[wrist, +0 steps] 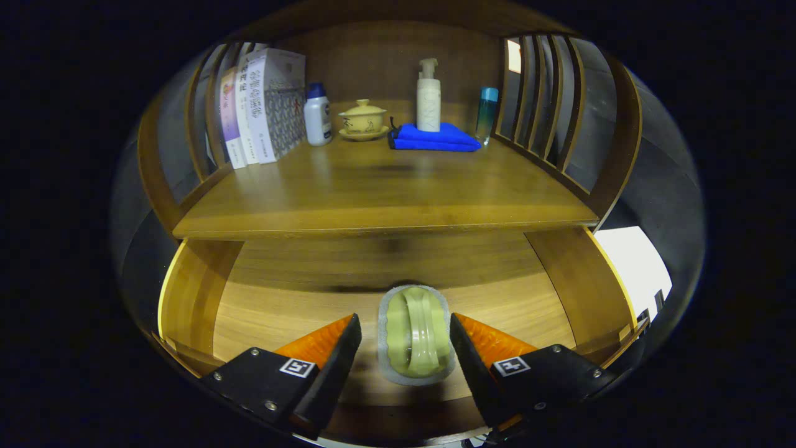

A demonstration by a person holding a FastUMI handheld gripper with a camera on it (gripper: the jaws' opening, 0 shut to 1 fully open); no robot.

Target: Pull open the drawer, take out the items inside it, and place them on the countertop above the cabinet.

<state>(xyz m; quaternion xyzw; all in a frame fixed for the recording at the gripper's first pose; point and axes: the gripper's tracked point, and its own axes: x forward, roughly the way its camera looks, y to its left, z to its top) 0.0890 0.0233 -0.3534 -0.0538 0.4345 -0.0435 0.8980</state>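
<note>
The drawer stood pulled open beneath the bench. The claw was lowered into it with its fingers spread wide, released. A green packaged item in a pale tray lay flat on the drawer floor between the two fingers, apart from both pads. Beyond the claw, at the back of the bench, stood a row of books, a white bottle with blue cap, a yellow lidded cup on a saucer, a folded blue cloth bearing a white pump bottle, and a teal bottle just beside the cloth.
</note>
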